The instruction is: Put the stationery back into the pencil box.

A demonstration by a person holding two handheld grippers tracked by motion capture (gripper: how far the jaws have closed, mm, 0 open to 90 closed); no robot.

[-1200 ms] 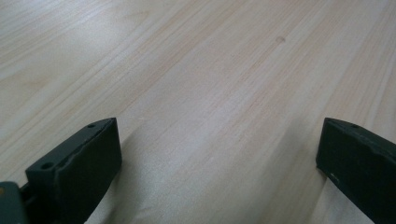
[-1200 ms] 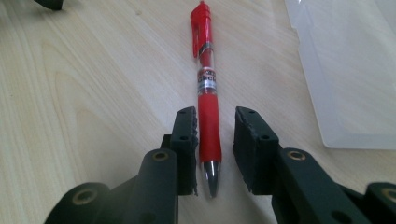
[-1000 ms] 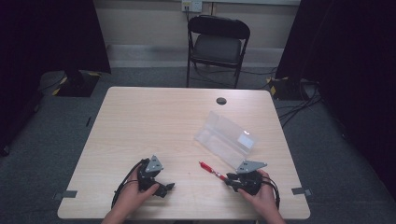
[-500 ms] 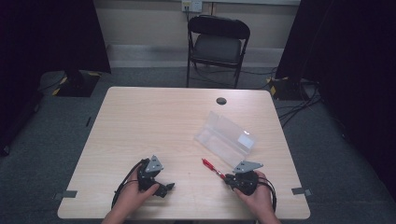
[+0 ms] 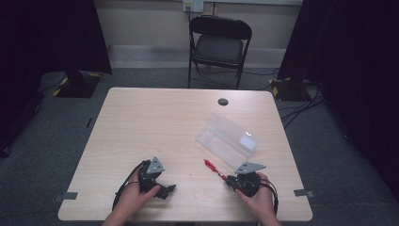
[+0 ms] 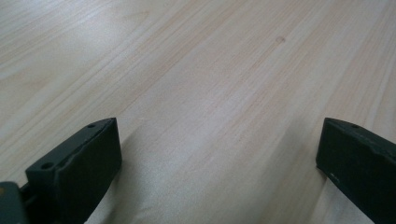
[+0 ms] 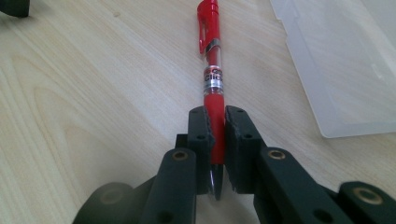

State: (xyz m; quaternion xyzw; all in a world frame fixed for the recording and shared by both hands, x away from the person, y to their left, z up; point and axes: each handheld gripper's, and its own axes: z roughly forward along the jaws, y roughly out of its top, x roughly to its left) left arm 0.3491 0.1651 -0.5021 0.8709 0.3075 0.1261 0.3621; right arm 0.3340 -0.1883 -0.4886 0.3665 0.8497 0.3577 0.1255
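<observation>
Since a second ago the pen (image 5: 213,168) has swung slightly, its far end now pointing toward 10 o'clock from the right gripper (image 5: 230,181), which has shifted little. That gripper's jaws are clenched on the pen's grip end, the red cap end reaching out over the table (image 5: 155,122). The clear box (image 5: 229,140) lies open just beyond, at 1 o'clock. At 9 o'clock, well apart, the left gripper (image 5: 168,189) rests released, jaws spread wide over bare wood.

Dim room, dark at both sides; the desk (image 5: 155,122) is evenly lit from above. Close views are sharp, with soft shadows under the jaws.
</observation>
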